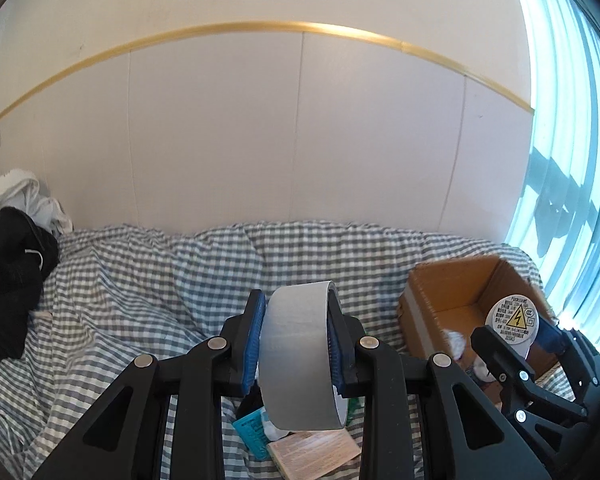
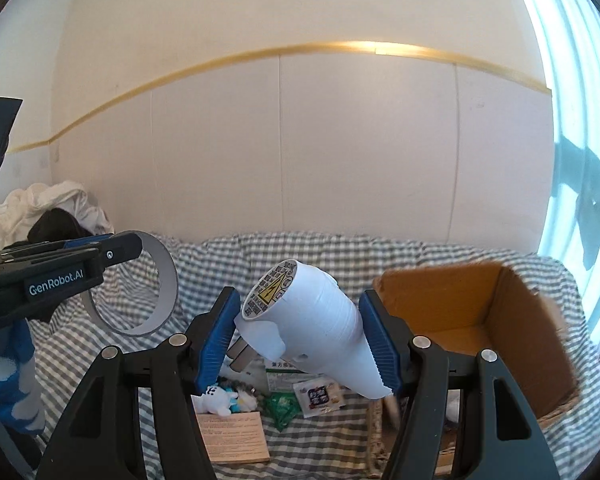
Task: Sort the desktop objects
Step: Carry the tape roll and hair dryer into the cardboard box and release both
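The left hand-held gripper (image 2: 112, 258), marked "GenRobot.AI", clamps a tape roll (image 1: 300, 360) at frame centre. The right hand-held gripper (image 2: 300, 340) clamps a white plug (image 2: 316, 320) bearing a yellow lightning-bolt label, left of the box (image 2: 480, 312).

Two black grippers with blue pads appear: the left gripper (image 1: 296, 344) and the right gripper (image 2: 300, 344). There is one roll of grey tape (image 1: 300, 360) at lower centre of the left wrist view, one white plug-in device (image 2: 312, 328) with a yellow warning label at centre of the right wrist view, and one open cardboard box (image 2: 500, 320) at lower right. Lower centre holds one small white plush toy (image 2: 216, 398), one brown booklet (image 2: 232, 436), one green wrapper (image 2: 282, 408), and one white sachet (image 2: 318, 396).
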`<state>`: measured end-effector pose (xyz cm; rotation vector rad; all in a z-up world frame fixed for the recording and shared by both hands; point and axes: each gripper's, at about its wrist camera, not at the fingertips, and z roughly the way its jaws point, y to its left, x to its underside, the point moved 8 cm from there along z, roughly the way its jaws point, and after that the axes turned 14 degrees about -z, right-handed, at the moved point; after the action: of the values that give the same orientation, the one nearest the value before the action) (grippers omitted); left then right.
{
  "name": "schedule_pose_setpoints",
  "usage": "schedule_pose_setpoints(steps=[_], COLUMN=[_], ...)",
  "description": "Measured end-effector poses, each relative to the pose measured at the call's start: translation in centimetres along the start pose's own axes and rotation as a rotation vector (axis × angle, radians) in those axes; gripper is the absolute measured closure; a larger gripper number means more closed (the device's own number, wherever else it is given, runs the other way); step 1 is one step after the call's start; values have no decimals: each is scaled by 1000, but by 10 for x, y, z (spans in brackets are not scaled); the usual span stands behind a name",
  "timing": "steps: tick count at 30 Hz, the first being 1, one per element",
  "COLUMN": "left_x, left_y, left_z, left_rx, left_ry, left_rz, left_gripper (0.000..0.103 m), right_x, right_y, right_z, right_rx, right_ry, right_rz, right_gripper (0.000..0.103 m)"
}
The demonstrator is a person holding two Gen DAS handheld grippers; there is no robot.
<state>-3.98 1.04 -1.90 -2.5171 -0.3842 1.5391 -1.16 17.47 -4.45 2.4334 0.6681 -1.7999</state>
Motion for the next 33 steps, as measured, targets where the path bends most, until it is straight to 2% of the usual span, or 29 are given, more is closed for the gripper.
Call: schedule_pose_setpoints(steps=[9, 19, 33], left_x=[-3, 3, 13], left_y=[-32, -71, -137], left_z=[-27, -33, -17], left_rx=[46, 119, 229], left_ry=[-39, -31, 6], left_rz=[9, 24, 77], left_gripper=[74, 74, 74], right_x=[-17, -16, 2], right_y=[-27, -69, -127], right_z=[-39, -70, -62], right_rx=[35, 87, 179], right_ry=[-80, -125, -87], right_rz=[28, 63, 114], right_gripper=[41, 41, 41])
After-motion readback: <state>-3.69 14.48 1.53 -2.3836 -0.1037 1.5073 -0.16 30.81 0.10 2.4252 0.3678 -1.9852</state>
